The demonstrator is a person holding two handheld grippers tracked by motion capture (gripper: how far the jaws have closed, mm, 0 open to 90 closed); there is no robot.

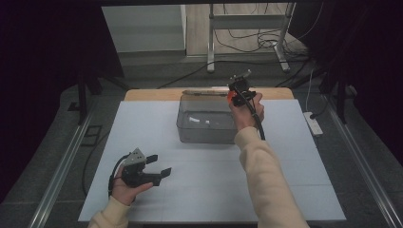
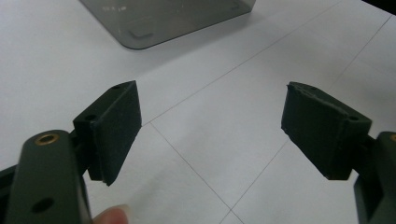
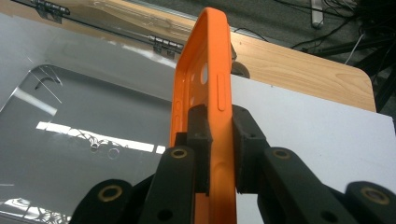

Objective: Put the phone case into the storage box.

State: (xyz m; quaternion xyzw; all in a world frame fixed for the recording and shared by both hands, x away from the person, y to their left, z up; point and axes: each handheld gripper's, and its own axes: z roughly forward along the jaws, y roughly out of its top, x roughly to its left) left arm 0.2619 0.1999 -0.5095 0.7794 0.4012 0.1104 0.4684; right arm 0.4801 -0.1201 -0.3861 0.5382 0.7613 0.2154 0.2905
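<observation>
Two grippers noted: your right gripper (image 3: 219, 140) clamps a thin orange rubber phone case (image 3: 205, 70) edge-on, above the clear smoky plastic box (image 1: 206, 121) near the bench's far edge. Your left gripper (image 1: 159, 166) rests wide open near the front left corner.

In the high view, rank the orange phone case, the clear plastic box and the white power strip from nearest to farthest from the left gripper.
From the left gripper, open at the table's near left:
1. Clear plastic box, ahead and to its right, mid-table.
2. Orange phone case, clamped in the right gripper above the box's far right corner.
3. White power strip, on the floor past the table's right edge.
</observation>
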